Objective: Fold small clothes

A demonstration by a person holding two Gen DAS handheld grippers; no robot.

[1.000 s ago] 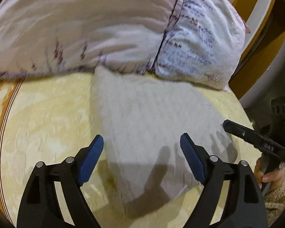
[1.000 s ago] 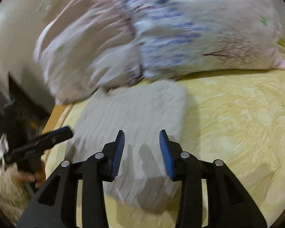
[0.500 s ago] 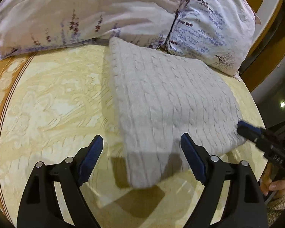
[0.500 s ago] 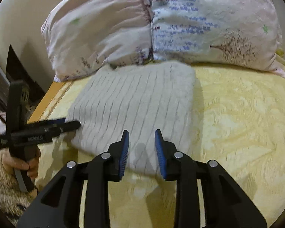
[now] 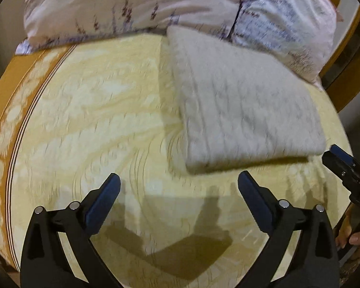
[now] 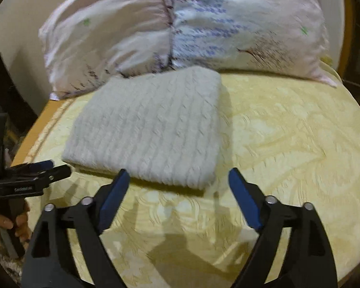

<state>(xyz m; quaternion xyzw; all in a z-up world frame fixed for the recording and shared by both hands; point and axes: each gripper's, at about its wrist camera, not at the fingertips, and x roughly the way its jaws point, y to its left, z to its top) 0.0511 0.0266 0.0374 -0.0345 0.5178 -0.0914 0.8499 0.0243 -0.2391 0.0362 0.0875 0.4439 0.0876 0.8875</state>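
Observation:
A grey cable-knit garment (image 5: 242, 105) lies folded into a neat rectangle on the yellow bedspread (image 5: 96, 124), its far edge against the pillows. It also shows in the right wrist view (image 6: 151, 127). My left gripper (image 5: 178, 189) is open and empty, hovering just short of the garment's near edge. My right gripper (image 6: 176, 184) is open and empty, also just short of the near edge. Each gripper appears at the side of the other's view, the right one (image 5: 343, 165) and the left one (image 6: 36, 172).
Two floral pillows (image 5: 156, 7) lie at the head of the bed behind the garment, seen too in the right wrist view (image 6: 180, 24). An orange wooden bed frame (image 5: 343, 76) runs along the side. The bedspread has an orange border (image 5: 14, 100).
Both grippers have pulled back off the garment toward me. The right gripper's jaws have opened wide from nearly closed. The folded garment stays in place.

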